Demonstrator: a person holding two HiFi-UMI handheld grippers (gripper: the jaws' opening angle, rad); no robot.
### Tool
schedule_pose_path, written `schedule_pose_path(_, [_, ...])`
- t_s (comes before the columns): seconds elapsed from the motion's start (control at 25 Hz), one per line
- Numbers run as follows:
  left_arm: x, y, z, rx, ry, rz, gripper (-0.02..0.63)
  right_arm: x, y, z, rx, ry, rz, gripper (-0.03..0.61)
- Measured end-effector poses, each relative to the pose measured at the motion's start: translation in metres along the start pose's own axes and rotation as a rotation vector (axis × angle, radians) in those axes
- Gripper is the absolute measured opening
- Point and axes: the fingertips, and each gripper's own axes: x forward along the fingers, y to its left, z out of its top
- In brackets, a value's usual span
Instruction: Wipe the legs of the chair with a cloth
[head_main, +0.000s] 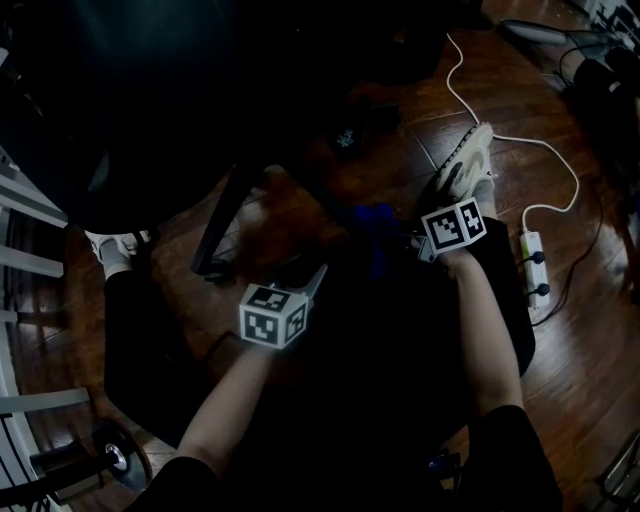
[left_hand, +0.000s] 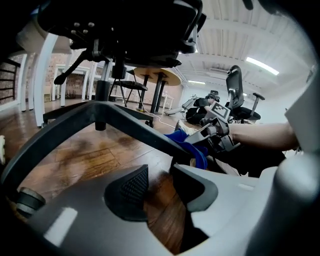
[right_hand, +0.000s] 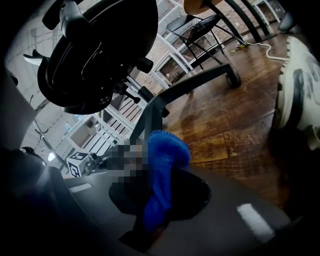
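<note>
My left hand-held gripper (left_hand: 157, 182) is just idling low, jaws apart with only floor (left_hand: 75, 160) between them, no job for it right now. The right hand-held gripper (right_hand: 160, 200) is clamped on the blue cloth (right_hand: 162, 162), bunched so a fat wad pokes out front for rubbing. That wad sits at the nearest chair leg (left_hand: 130, 125), touching it as far as I can tell. Beyond are the hub (left_hand: 102, 92) and a far leg (right_hand: 200, 82).

Dark wood floor (head_main: 590, 400), chair base (head_main: 222, 220) was stood on it, 1 white power strip (head_main: 533, 262) and cable (head_main: 520, 139) were laid nearby.
</note>
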Motion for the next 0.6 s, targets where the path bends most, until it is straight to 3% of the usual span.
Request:
schedule_pose_path(0.16, [0.009,-0.007,0.021,-0.052,-0.056,-0.033,0.156,-0.005,0.001,-0.012,0.019,-0.006,-0.063,0.078])
schedule_pose_path(0.28, [-0.003,-0.003,0.023,-0.032,-0.078,-0.021,0.156,-0.010,0.011,-0.012,-0.071,-0.044,-0.101,0.080])
schedule_pose_path(0.44, [-0.030,0.020,0.026,0.025,-0.132,0.046,0.156,-0.015,0.048,0.016,-0.167,-0.250,-0.069,0.081])
schedule_pose_path(0.52, [-0.050,0.035,0.033,0.028,-0.186,0.087,0.156,-0.014,0.076,0.024,-0.175,-0.353,-0.007,0.083])
schedule_pose_path(0.6, [-0.072,0.051,0.042,0.017,-0.240,0.125,0.155,-0.012,0.098,0.032,-0.227,-0.443,0.000,0.083])
